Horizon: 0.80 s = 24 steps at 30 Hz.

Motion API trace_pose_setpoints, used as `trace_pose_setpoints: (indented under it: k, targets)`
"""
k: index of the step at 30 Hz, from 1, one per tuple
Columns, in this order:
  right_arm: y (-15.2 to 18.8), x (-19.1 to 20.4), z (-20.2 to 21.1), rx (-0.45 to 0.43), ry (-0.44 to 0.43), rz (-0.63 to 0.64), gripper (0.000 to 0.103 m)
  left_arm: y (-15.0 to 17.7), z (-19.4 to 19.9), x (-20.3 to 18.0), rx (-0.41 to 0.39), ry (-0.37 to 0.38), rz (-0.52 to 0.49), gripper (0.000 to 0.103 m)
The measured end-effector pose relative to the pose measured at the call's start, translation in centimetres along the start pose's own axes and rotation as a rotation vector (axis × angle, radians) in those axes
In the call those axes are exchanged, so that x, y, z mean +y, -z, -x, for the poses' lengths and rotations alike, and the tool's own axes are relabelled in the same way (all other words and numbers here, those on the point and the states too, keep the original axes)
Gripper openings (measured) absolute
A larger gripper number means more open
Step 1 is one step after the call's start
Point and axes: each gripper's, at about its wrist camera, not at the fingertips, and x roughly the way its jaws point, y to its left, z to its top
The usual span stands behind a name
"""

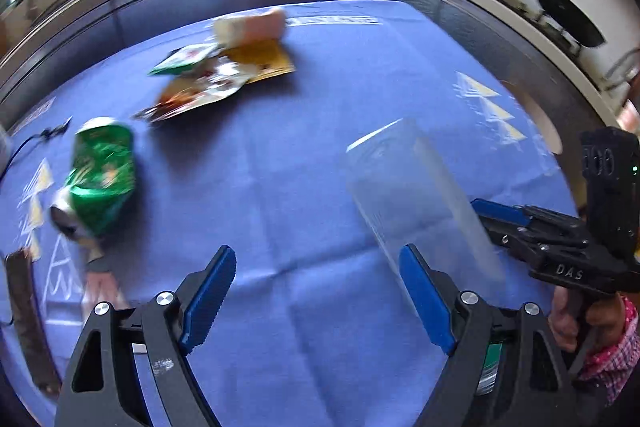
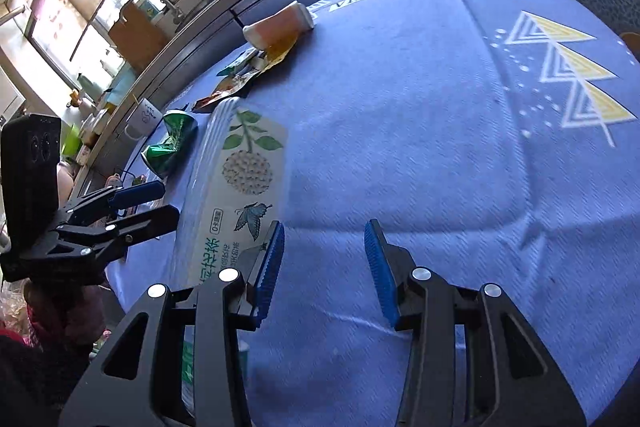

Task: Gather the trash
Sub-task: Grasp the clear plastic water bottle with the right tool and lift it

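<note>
bottle: clear plastic bottle (image 2: pixel 236 187) between your grippers, contents not visible
can: crushed green can (image 1: pixel 102 179) on blue cloth (image 1: pixel 304 163)
left gripper (image 1: pixel 316 291): jaws apart, empty
right gripper (image 2: pixel 324 267): jaws apart, empty
right view only: bottle's label print

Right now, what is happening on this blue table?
A person holds two grippers over a blue tablecloth strewn with trash. Both the left gripper and the right gripper are open and hold nothing. A clear plastic bottle lies between them. Further off lie a crushed green can and a pile of wrappers, not yet collected.
</note>
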Motion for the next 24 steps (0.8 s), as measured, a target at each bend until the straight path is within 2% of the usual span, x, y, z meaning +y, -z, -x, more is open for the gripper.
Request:
trace_pose_setpoints:
  k: [4, 11, 17, 24]
  targets:
    - [0.1, 1.4, -0.9, 0.022, 0.010, 0.044, 0.042, 0.7, -0.3, 2.1, 0.012, -0.075, 0.054, 0.083]
    - [1.1, 0.9, 0.2, 0.023, 0.035, 0.030, 0.041, 1.5, -1.5, 3.1, 0.040, -0.080, 0.085, 0.083]
    - [1.8, -0.9, 1.8, 0.008, 0.062, -0.005, 0.042, 1.0, -2.2, 1.4, 0.038, -0.073, 0.024, 0.081]
    - [2.0, -1.7, 2.5, -0.009, 0.055, -0.022, 0.042, 0.6, -2.7, -0.8, 0.053, -0.086, -0.044, 0.080]
